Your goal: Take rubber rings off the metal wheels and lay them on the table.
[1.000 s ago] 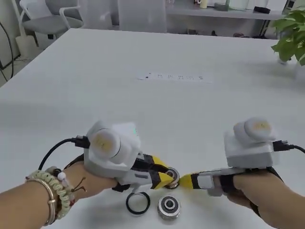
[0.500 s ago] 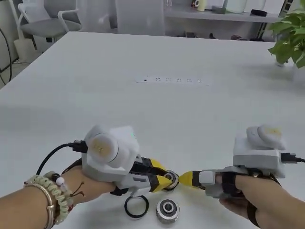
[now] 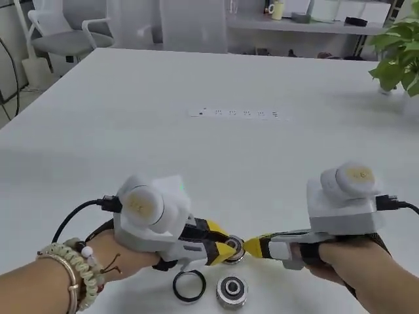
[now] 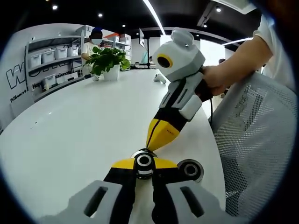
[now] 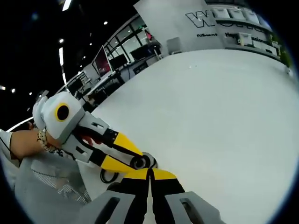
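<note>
My left gripper (image 3: 226, 250) is shut on a small metal wheel (image 3: 235, 248) and holds it just above the table; its yellow jaws clamp the wheel (image 4: 144, 161) from both sides. My right gripper (image 3: 249, 247) comes in from the right with its jaws shut, the tip (image 4: 158, 136) touching the wheel's rim. In the right gripper view the held wheel (image 5: 140, 161) sits just past my right gripper (image 5: 149, 173). Whether rubber is pinched there is hidden. A loose black rubber ring (image 3: 188, 286) lies on the table beside a second metal wheel (image 3: 232, 288).
The white table (image 3: 216, 163) stretches far ahead, with a flat white strip (image 3: 239, 113) near its middle. A potted plant (image 3: 396, 55) stands at the back right. Office chairs (image 3: 62, 26) stand beyond the far left corner. A black cable (image 3: 75, 216) trails from the left gripper.
The right gripper's tip has edged left and now touches the held wheel. The left gripper, loose ring and second wheel have stayed put.
</note>
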`<state>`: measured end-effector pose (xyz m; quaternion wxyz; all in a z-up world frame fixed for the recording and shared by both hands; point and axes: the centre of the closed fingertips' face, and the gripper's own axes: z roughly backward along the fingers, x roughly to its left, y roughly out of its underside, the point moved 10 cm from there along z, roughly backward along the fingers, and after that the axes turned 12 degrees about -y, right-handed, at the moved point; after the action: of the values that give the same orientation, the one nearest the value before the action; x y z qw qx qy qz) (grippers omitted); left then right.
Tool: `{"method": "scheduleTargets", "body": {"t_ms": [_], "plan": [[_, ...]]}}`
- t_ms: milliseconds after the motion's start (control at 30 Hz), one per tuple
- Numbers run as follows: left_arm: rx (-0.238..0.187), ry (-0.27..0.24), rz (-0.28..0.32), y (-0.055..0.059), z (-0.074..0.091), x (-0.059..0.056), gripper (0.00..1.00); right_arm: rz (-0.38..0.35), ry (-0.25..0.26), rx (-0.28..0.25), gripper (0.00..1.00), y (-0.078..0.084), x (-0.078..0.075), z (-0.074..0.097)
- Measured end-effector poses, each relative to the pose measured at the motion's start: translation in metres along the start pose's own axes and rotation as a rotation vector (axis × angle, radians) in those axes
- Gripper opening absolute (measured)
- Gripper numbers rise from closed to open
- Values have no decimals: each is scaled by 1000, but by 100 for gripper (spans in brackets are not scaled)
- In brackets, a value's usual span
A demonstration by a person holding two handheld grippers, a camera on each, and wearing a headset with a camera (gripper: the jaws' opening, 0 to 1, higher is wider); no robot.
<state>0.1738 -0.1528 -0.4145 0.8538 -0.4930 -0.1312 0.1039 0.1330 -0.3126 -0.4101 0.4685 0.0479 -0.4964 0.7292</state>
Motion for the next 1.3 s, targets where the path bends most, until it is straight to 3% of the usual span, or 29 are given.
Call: {"method": "scheduleTargets", "body": {"t_ms": [1000, 1233, 1300], "plan": [[-8, -1, 4, 0, 0, 2, 7, 22, -21, 3, 0, -8, 10, -2], [-9, 0, 4, 0, 0, 2, 7, 70, -18, 18, 0, -9, 13, -3], [-10, 0, 3, 0, 0, 2, 7, 72, -37, -1, 0, -11, 15, -4]]}}
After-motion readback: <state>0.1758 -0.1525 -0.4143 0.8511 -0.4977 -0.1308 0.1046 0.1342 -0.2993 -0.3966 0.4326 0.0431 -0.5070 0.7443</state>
